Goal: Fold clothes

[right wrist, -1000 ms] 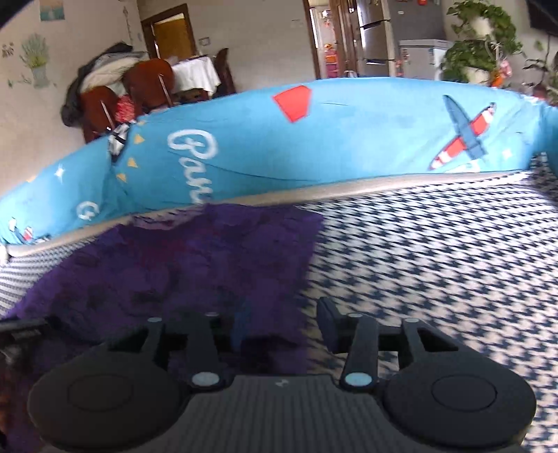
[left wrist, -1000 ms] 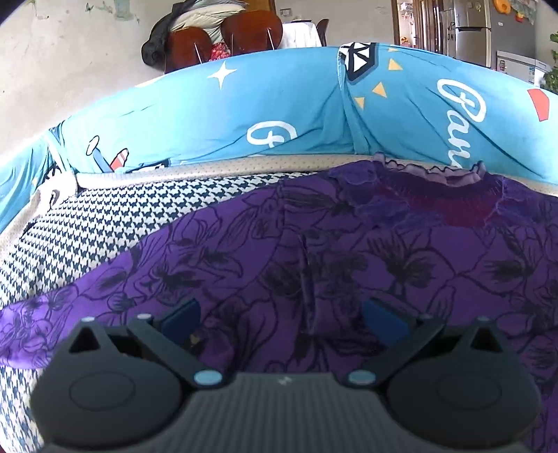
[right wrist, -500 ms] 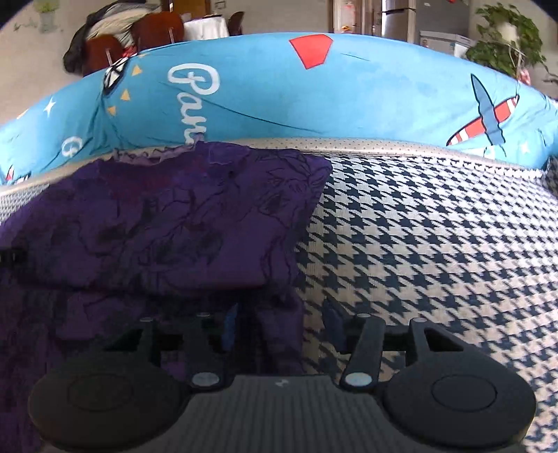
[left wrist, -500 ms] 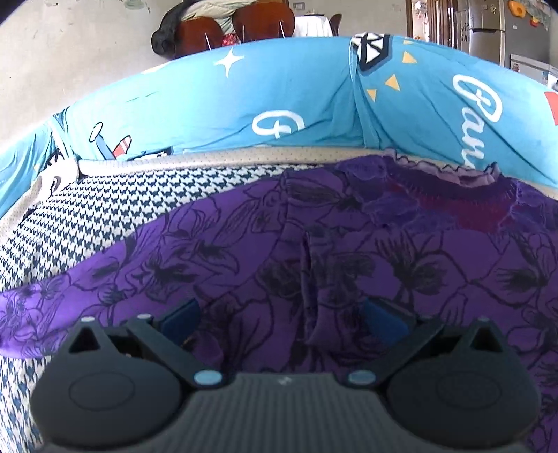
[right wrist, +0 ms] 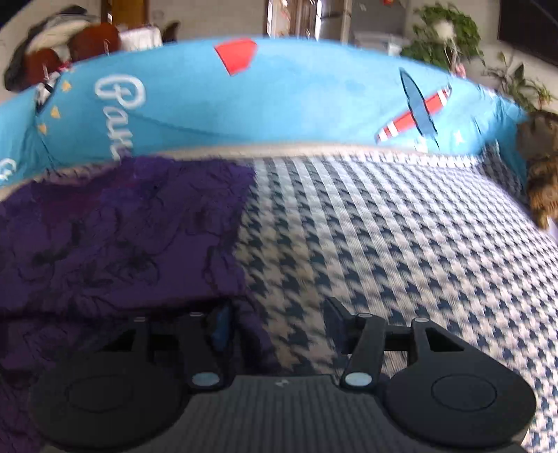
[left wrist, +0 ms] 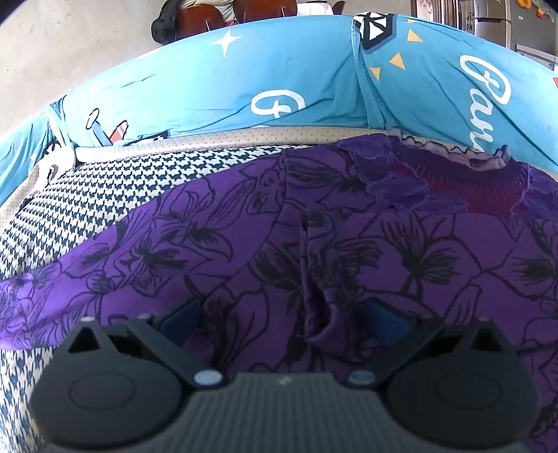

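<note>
Right tool (right wrist: 277, 322) low over the sofa seat, fingers apart; jaws have just been opening, by now hardly at all. The right edge of the purple garment (right wrist: 122, 244) lies between them: its hem runs beside the left blue pad (right wrist: 219, 324), while the right finger sits over bare houndstooth cover (right wrist: 401, 244). No clamp visible, pads not pressing the cloth. This view is motion-blurred.

Left tool (left wrist: 282, 317) also fingers wide apart, hovering low over the middle of the same garment. A raised vertical ridge of fabric (left wrist: 315, 278) stands between the two blue pads (left wrist: 181, 317), nearer the right one; neither pad visibly squeezes it. Whether the fingertips touch the cloth I can't tell.

Garment: purple with black line-drawn flowers, spread flat on the houndstooth seat cover, frilled neckline (left wrist: 453, 153) toward the back of the seat and touching the bottom of the blue cushions. In the left view a sleeve or side flap trails out to the left edge over the checked cover. In the right view its right edge looks folded over on itself, with a darker layer below.

Behind: blue printed cushions (right wrist: 279, 104) with white script, a red shape, an aeroplane print. Beige piping strip (left wrist: 226, 139) along the seat's rear. Brown chairs (right wrist: 90, 41) and a potted plant (right wrist: 446, 31) in the room beyond. Brown furry object (right wrist: 540, 167) at far right, unclear what.
</note>
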A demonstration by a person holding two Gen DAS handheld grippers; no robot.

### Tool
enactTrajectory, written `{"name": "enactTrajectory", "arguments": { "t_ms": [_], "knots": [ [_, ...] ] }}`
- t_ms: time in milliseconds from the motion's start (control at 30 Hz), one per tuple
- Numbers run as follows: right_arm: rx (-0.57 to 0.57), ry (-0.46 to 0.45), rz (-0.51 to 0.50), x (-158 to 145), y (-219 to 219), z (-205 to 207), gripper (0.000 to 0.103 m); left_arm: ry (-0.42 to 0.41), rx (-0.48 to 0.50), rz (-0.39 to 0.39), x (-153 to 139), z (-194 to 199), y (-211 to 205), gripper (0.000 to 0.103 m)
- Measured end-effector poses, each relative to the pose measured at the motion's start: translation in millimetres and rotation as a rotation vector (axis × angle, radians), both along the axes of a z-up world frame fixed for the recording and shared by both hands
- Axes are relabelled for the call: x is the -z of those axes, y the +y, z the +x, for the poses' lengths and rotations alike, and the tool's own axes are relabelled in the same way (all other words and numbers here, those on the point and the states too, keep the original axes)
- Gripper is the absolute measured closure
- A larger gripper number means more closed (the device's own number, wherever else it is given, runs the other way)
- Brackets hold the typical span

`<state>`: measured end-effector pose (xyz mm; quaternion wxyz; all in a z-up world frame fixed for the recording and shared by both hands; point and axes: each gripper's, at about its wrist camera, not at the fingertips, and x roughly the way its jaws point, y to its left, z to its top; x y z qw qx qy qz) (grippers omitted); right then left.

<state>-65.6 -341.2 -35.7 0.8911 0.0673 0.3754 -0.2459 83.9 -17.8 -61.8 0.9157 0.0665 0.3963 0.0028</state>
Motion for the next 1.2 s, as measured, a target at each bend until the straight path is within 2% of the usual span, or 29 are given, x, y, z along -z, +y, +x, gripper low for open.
{"name": "enactTrajectory", "arguments": {
  "t_ms": [133,300,467,767,933,1067,1200],
  "knots": [
    [0.028,0.005,0.052,-6.5,-5.5,-9.2,0.048,-0.001,-0.003,0.011,-0.9,-2.3,-0.6,0.000],
    [0.010,-0.006,0.050,-22.7,4.6,-24.8,0.048,-0.017,-0.020,0.029,-6.4,-6.7,-1.0,0.000],
    [-0.028,-0.115,0.055,-39.4,10.8,-31.3,0.048,-0.064,-0.028,0.013,-15.9,-10.6,1.4,0.000],
    [-0.086,-0.219,0.102,-36.7,23.7,-2.7,0.051,-0.048,-0.028,0.010,-16.0,-9.8,4.6,0.000],
    [-0.109,-0.213,0.119,-29.0,33.5,11.1,0.065,-0.043,-0.053,-0.016,-17.9,-6.6,13.1,0.000],
    [-0.136,-0.188,0.109,-20.7,41.3,20.5,0.068,-0.017,-0.071,0.008,-12.1,-1.7,16.3,0.000],
    [-0.118,-0.069,0.135,-0.3,41.9,31.3,0.069,0.010,-0.069,0.028,-5.6,2.9,16.9,0.000]
  ]
}}
